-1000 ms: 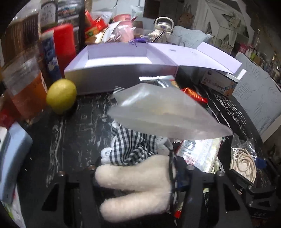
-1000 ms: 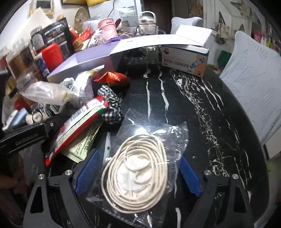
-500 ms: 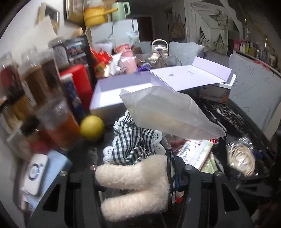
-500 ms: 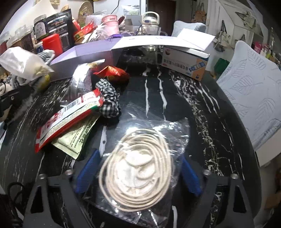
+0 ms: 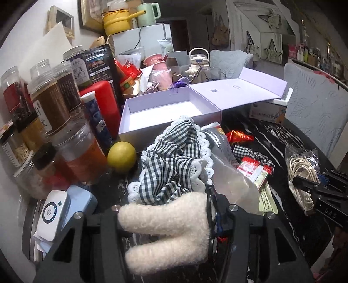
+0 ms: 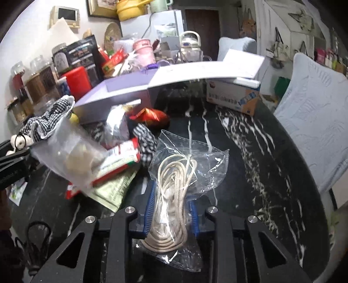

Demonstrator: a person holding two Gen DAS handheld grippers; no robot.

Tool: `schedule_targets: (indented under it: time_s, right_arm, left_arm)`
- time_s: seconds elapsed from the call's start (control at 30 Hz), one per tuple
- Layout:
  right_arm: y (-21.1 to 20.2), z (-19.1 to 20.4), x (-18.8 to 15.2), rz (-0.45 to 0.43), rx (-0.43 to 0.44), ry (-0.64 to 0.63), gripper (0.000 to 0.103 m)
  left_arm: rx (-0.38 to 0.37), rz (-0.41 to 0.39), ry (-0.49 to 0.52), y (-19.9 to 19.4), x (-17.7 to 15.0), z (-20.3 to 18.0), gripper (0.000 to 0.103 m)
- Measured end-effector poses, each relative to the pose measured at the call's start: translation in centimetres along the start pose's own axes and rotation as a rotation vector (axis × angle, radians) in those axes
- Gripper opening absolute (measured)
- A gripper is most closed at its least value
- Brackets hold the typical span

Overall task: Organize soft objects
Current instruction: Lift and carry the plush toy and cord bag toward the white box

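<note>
Now, in the left wrist view, your left gripper (image 5: pixel 171 230) stays clamped on the fluffy white plush toy in gingham cloth (image 5: pixel 167 228), lower centre, raised since before. In the right wrist view, your right gripper (image 6: pixel 170 203) is closing, blue pads now pinching the crinkly clear bag of coiled cream cord (image 6: pixel 174 187), lower centre.

A lived-in home is shown, seemingly a kitchen or dining corner. A black marble-veined bench (image 6: pixel 250 152) is crowded with household clutter: clear food jars (image 5: pixel 50 104) are lined up along the wall, a lemon (image 5: pixel 121 156) is set beside them, and snack packets (image 6: pixel 150 114) are scattered about. A yellow pot (image 5: pixel 116 21) and a pale green kettle (image 5: pixel 148 13) are stored on a white fridge (image 5: pixel 150 37), and quilted cushions (image 6: pixel 315 130) are seen on seating nearby.
</note>
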State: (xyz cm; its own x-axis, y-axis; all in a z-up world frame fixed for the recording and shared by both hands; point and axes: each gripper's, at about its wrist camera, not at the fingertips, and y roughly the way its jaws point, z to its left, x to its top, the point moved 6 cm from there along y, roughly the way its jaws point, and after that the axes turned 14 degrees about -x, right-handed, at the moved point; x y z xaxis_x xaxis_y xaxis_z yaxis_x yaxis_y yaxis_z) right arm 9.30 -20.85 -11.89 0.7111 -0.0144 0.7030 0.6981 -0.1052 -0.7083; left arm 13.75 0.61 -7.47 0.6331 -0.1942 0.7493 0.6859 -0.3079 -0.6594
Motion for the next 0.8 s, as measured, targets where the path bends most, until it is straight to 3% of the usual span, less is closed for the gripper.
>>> schedule_targets:
  time_s: [0.8]
  right_arm:
    - [-5.2, 2.3, 8.9, -0.155, 0.152, -0.037, 0.028]
  left_arm:
    - [-0.043, -0.152, -0.040, -4.5, 7.0, 0.8, 0.051]
